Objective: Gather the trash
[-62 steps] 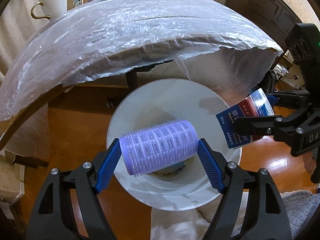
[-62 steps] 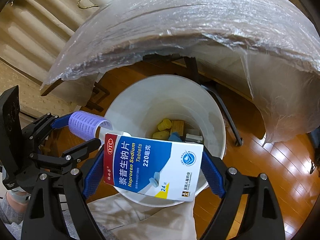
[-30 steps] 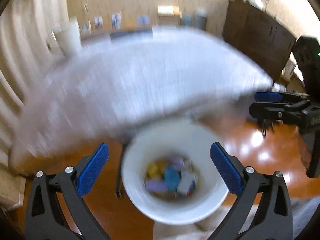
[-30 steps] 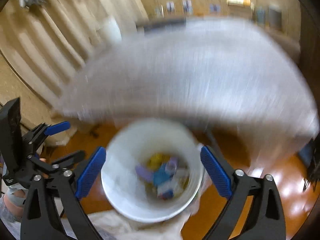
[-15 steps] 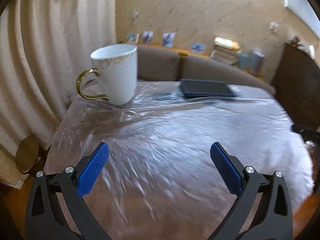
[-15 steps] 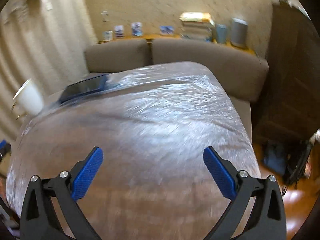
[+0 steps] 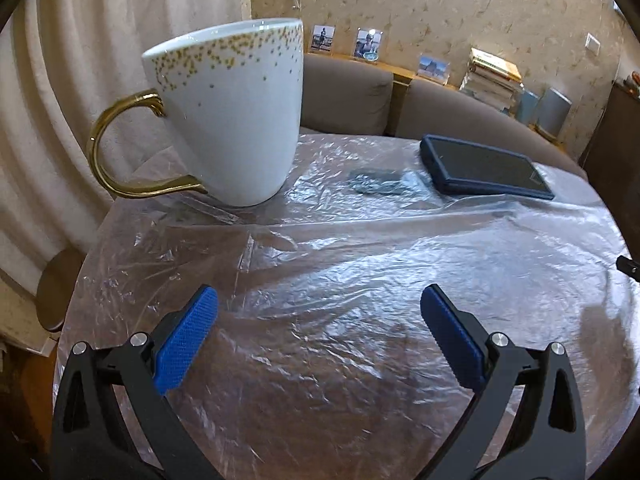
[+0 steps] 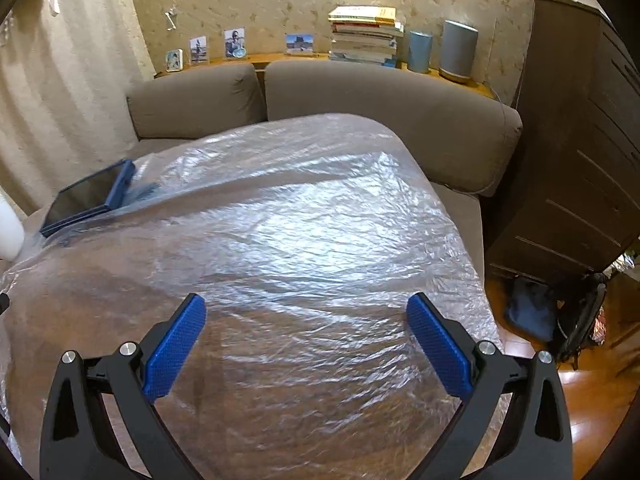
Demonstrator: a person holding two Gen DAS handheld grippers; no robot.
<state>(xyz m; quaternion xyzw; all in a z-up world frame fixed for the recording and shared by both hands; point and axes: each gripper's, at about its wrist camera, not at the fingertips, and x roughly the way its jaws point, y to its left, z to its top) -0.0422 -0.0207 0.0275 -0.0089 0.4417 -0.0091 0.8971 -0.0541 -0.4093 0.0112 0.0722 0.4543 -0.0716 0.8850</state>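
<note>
Now both grippers, left [image 7: 318, 334] and right [image 8: 306, 340], hover with fingers apart, empty, over the plastic-covered round tabletop [image 7: 360, 264] near a gold-handled white mug [image 7: 230, 114].

Mug [image 7: 236, 120] and tablet [image 7: 486, 166] block the table's [image 7: 360, 280] far edge.

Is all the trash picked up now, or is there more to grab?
Nearly, it seems. Both the left gripper and right gripper are open and empty above the plastic-covered table. Still on it are a white mug, a dark tablet and a small grey thing under the plastic. None looks clearly like trash, so maybe nothing remains.
</note>
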